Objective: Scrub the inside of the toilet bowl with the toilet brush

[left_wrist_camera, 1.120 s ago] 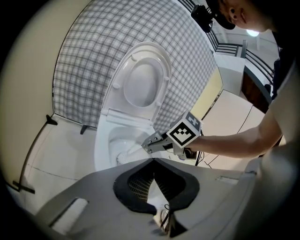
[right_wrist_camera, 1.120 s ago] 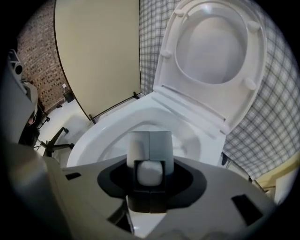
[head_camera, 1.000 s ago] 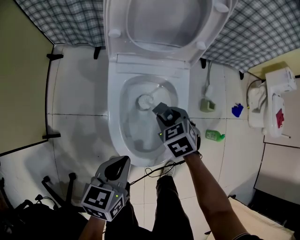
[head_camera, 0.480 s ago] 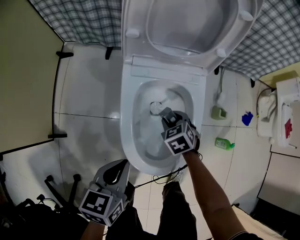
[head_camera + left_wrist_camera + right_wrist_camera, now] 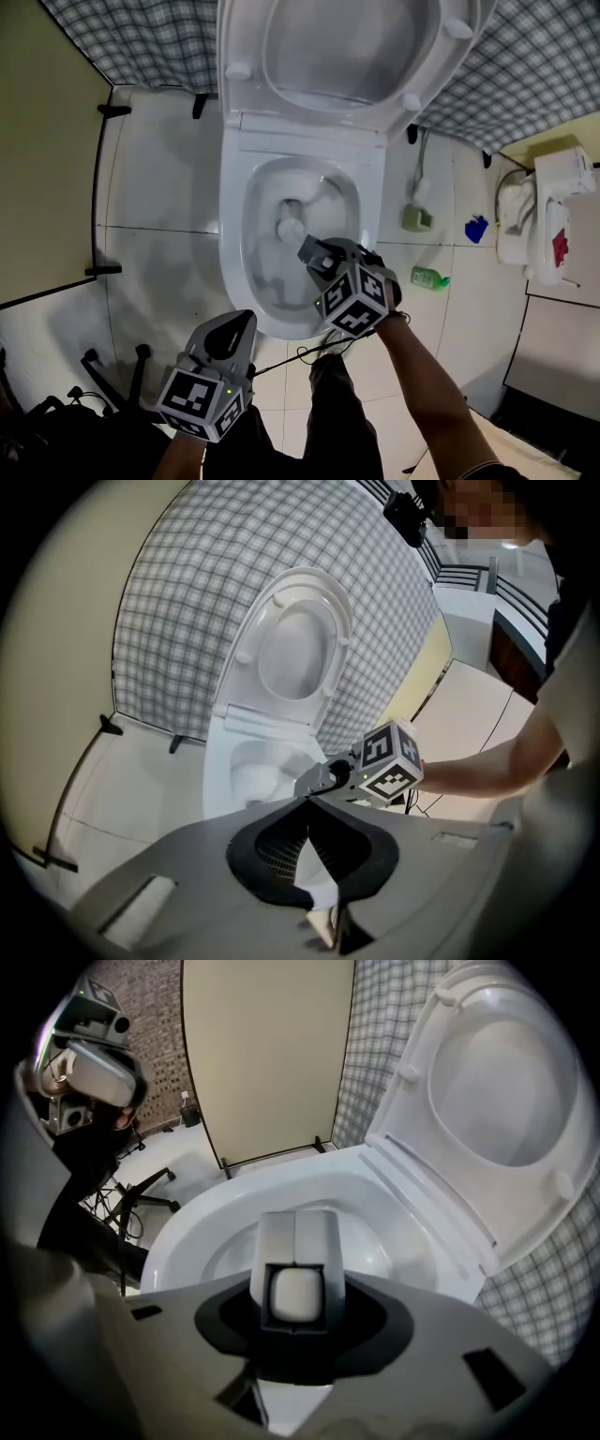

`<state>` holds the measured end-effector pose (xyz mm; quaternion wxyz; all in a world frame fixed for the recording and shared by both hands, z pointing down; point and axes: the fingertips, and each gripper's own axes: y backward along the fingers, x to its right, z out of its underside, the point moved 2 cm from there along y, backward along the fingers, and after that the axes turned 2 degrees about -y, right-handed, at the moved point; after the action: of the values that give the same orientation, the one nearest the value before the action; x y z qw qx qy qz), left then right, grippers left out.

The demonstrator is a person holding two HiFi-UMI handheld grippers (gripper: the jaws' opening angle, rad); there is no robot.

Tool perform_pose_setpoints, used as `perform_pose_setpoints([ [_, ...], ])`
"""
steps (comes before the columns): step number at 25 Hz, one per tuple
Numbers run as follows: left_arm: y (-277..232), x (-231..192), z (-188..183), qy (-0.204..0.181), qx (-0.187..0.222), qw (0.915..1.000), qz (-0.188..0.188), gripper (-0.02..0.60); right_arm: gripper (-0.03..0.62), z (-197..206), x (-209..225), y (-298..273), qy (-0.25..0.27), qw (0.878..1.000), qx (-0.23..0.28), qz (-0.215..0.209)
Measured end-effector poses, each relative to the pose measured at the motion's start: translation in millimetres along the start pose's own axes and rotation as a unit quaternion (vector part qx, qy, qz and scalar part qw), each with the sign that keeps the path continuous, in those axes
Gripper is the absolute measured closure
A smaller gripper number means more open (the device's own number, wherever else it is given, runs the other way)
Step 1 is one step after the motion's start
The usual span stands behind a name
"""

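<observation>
A white toilet (image 5: pixel 232 281) stands with lid and seat (image 5: pixel 337 47) raised. My right gripper (image 5: pixel 314 251) hangs over the near right part of the bowl, shut on the white handle of the toilet brush. The brush head (image 5: pixel 291 228) sits low in the bowl near the water. In the right gripper view the handle's end (image 5: pixel 295 1295) shows between the two closed fingers (image 5: pixel 277 1241), with the bowl (image 5: pixel 216 1232) beyond. My left gripper (image 5: pixel 236 330) is held near the floor in front of the toilet, its jaws together and empty, as the left gripper (image 5: pixel 307 803) view confirms.
A green bottle (image 5: pixel 429 277), a small grey-green holder (image 5: pixel 416 217) and a blue object (image 5: pixel 475 226) lie on the tiled floor right of the toilet. A white unit (image 5: pixel 553 211) stands far right. A beige partition (image 5: pixel 42 169) is left, chair legs (image 5: pixel 112 370) lower left.
My right gripper has drawn back a little toward the bowl's near rim, and the brush head has slid nearer with it. The left gripper has stayed about where it was.
</observation>
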<state>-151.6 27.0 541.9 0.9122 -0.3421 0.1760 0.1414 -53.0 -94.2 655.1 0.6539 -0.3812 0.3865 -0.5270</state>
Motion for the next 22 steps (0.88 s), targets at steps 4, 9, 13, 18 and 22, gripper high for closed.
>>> perform_pose_setpoints([
  [4,-0.5,13.4,-11.2,-0.006,0.01,0.9999,0.009,0.589,0.405,0.0,-16.3,32.8,-0.027,1.0,0.003,-0.011],
  [9,4.9,26.5,-10.1,-0.022,0.006,0.9997,0.009,0.589,0.407,10.0,-17.0,84.3,-0.169,0.983,0.072,0.021],
  [13,6.8,41.9,-10.9,-0.037,-0.001,0.9993,0.009,0.589,0.408,21.9,-9.6,132.9,-0.26,0.954,0.147,0.033],
  [18,1.4,73.0,-19.2,-0.048,-0.005,0.9987,0.017,0.589,0.408,37.5,9.1,200.3,-0.364,0.903,0.226,0.035],
  [22,-12.6,105.8,-33.1,-0.071,-0.003,0.9967,0.037,0.589,0.408,46.4,31.5,262.0,-0.396,0.867,0.297,0.059],
])
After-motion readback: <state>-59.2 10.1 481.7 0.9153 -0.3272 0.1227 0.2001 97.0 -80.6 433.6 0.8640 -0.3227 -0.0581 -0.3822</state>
